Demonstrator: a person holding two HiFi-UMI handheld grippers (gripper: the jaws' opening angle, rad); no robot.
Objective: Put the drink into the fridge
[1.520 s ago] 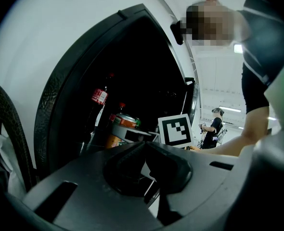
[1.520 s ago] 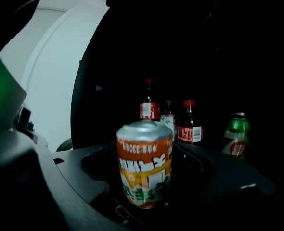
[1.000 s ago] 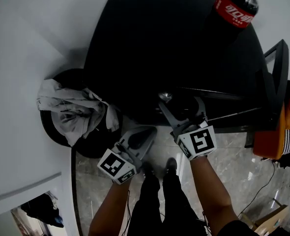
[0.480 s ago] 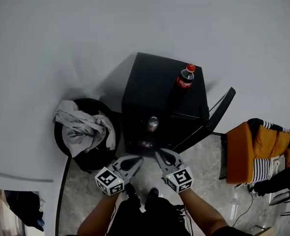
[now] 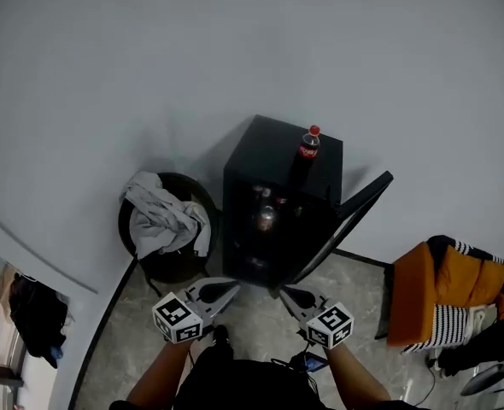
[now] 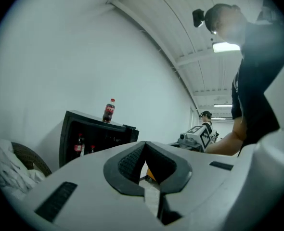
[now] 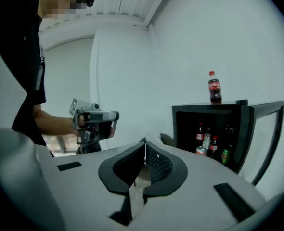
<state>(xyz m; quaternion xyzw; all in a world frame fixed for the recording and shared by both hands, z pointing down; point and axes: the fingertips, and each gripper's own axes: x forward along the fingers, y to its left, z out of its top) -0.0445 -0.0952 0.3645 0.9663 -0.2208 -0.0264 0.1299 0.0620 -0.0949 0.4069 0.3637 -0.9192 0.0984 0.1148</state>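
A: Black, that fridge (image 5: 278, 156) by the wall, with its door (image 5: 346, 220) swung wide open. Where is the drink?

B: The cola bottle (image 5: 307, 146) stands upright on top of the fridge (red cap, red label). Inside, the shelves hold more bottles (image 7: 203, 134) and what looks like a can (image 7: 201, 150).

A: And the grippers?

B: The left gripper (image 5: 233, 286) and right gripper (image 5: 284, 293) are both clenched on nothing, tips together, held low before the person and well apart from the fridge. A bin (image 5: 171, 267) holding grey cloth (image 5: 162, 220) stands left of it.
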